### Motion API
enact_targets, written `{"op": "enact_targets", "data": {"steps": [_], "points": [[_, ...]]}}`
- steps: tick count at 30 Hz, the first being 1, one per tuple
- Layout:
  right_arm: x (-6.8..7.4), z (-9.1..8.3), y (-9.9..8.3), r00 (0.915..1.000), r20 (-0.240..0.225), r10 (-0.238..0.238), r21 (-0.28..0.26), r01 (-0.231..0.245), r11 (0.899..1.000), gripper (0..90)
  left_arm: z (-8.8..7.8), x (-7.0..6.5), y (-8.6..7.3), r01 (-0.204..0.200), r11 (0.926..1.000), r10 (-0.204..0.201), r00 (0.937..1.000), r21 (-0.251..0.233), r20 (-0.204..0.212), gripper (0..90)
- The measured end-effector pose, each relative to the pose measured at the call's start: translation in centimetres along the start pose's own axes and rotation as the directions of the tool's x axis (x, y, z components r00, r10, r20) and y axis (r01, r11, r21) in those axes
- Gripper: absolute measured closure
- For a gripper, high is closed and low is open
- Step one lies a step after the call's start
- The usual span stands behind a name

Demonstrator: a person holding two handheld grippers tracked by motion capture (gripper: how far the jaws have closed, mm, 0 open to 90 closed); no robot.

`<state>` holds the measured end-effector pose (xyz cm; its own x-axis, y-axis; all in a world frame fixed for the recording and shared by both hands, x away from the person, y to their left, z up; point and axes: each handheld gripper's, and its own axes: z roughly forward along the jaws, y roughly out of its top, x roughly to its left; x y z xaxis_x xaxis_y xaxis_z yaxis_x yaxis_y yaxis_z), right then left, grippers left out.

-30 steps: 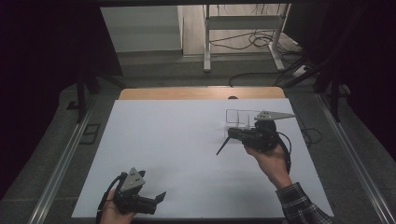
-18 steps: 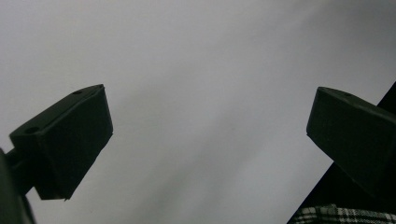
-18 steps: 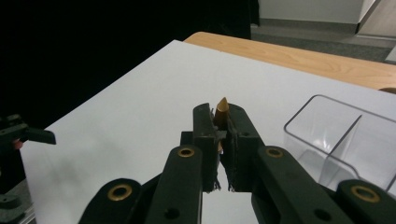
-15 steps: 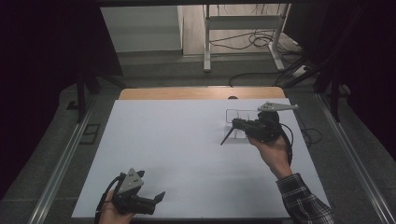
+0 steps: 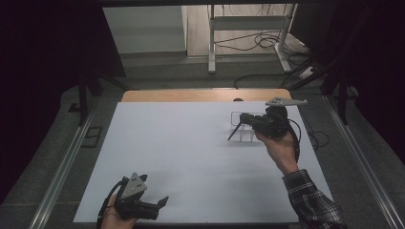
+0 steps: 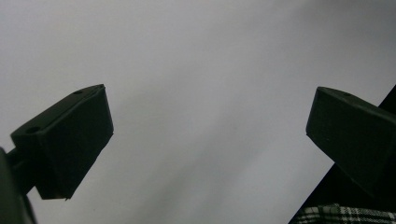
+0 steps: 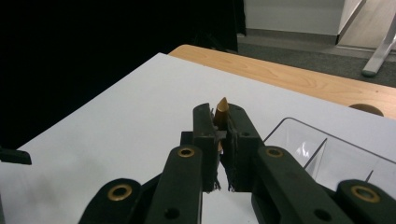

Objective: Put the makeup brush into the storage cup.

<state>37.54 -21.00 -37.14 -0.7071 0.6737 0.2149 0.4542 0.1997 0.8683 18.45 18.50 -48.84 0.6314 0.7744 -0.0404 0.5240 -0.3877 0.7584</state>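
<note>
My right gripper hovers over the far right of the white tabletop, shut on a thin dark stick that slants down and left from its jaws. In the right gripper view the stick's brown pointed tip pokes out above the closed right gripper. A clear plastic compartment tray lies right under and beside that hand; its rim shows to the right of the jaws. My left gripper rests at the near left edge, open, its fingers wide apart over bare table.
A wooden strip with a round hole runs along the table's far edge. Metal rails flank the table on both sides. Beyond it stand a desk frame and floor cables. A plaid sleeve covers the right forearm.
The right hand has carried the stick farther away and to the right, slightly higher, over the clear tray. The left hand has stayed put.
</note>
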Motion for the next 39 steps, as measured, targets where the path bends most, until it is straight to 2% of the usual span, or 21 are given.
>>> {"op": "enact_targets", "data": {"steps": [21, 39], "points": [[-1.6, 0.3, 3.1, 0.9985, 0.055, -0.005, -0.036, 0.007, 0.999, 84.0, -0.3, 0.3, -0.2, 0.017, 0.9997, -0.017, 0.9998, -0.016, -0.011, 0.9], [-3.4, 0.8, 4.4, 0.9932, 0.117, 0.003, -0.05, 0.003, 0.999, 84.0, -0.7, 0.6, -0.4, 0.027, 0.9993, -0.028, 0.9994, -0.025, -0.022, 0.9]]}}
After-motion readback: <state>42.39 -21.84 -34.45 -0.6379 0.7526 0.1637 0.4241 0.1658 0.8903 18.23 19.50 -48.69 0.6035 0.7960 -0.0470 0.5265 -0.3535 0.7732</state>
